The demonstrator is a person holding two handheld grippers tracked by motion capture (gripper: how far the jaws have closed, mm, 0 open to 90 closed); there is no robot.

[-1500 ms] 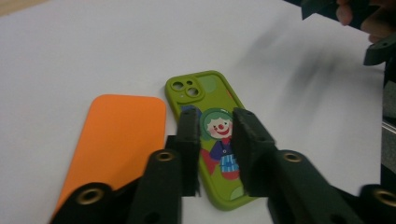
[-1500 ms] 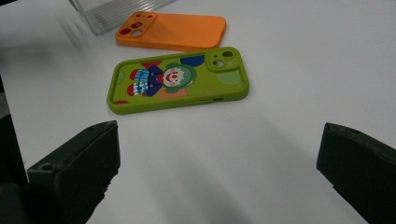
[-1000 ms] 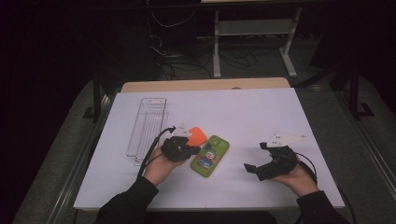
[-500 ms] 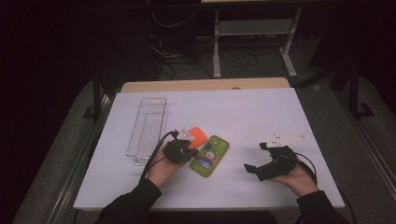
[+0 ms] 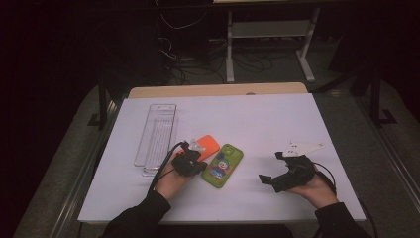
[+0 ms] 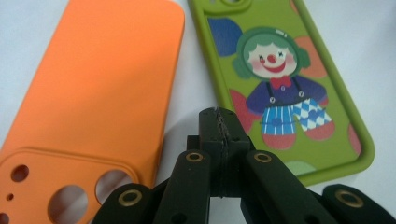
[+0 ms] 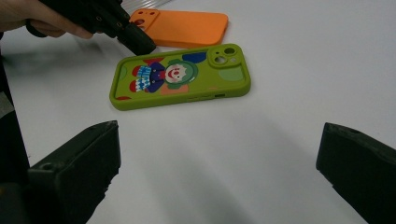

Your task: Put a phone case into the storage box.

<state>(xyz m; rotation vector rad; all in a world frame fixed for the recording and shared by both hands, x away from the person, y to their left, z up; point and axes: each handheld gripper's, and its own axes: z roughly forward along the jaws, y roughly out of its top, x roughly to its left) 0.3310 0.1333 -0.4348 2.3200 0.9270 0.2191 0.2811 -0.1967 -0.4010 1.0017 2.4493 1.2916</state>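
A green phone case with a clown picture (image 5: 223,165) (image 6: 285,79) (image 7: 180,77) lies back up on the white table. An orange phone case (image 5: 208,145) (image 6: 98,88) (image 7: 187,27) lies just left of it, also back up. My left gripper (image 5: 194,162) (image 6: 218,116) is shut with nothing in it, its tip low over the narrow gap between the two cases. In the right gripper view that left gripper (image 7: 140,44) points at the green case's bottom corner. My right gripper (image 5: 271,167) (image 7: 219,154) is open wide and empty, a short way right of the green case.
A clear plastic tray (image 5: 157,139) lies lengthwise at the left of the white table top (image 5: 257,119). A wooden edge (image 5: 218,90) runs along the far side. Beyond it, the dark floor holds cables and a metal stand (image 5: 267,34).
The left gripper has edged slightly right and nearer to the two cases. The right hand and both cases have stayed put.
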